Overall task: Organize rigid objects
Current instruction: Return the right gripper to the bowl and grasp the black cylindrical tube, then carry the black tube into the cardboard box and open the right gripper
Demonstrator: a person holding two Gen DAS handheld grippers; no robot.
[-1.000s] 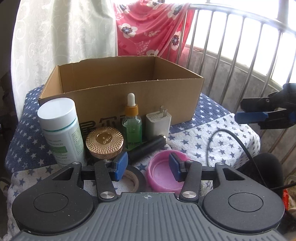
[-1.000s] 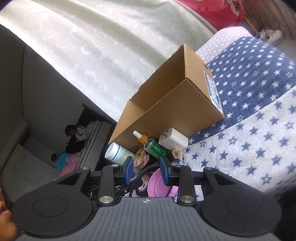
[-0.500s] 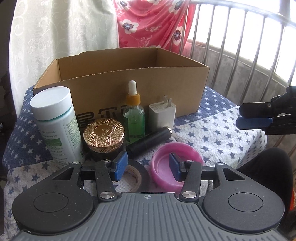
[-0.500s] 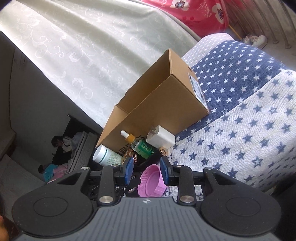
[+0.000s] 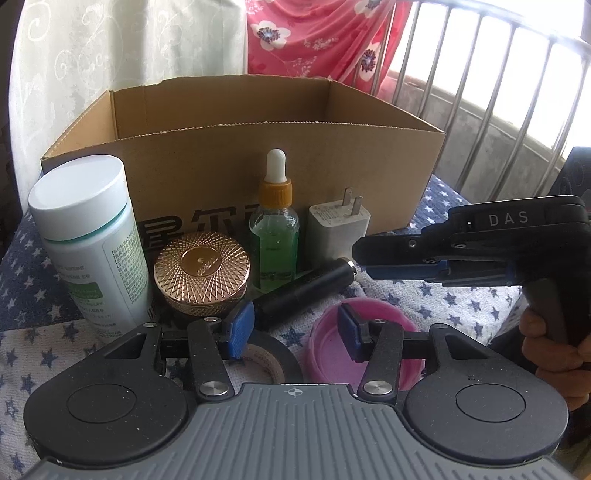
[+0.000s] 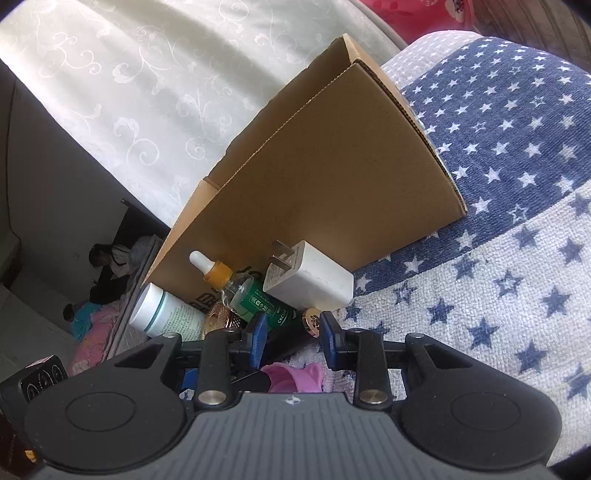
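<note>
A row of objects stands in front of the open cardboard box (image 5: 258,166): a white bottle (image 5: 88,236), a gold-lidded jar (image 5: 201,271), a green dropper bottle (image 5: 274,229) and a white charger plug (image 5: 338,230). A black cylinder (image 5: 303,291) lies before them, with a pink lid (image 5: 328,347) and a black tape roll (image 5: 273,360) nearer. My left gripper (image 5: 293,328) hangs open over the tape and pink lid, holding nothing. My right gripper (image 5: 364,260) reaches in from the right, its tips at the cylinder's gold end (image 6: 312,319). The right gripper (image 6: 293,338) is open, pads not pressing.
Everything rests on a star-patterned cloth (image 6: 517,258), blue at the back and white in front. A white curtain (image 5: 110,44) and a red flowered cloth (image 5: 314,33) hang behind the box. A metal railing (image 5: 498,92) runs along the right. A hand (image 5: 550,339) grips the right tool's handle.
The right gripper came in from the right and down, up to the black cylinder and charger. The left gripper edged forward and lower, so the objects look bigger. Both openings are unchanged.
</note>
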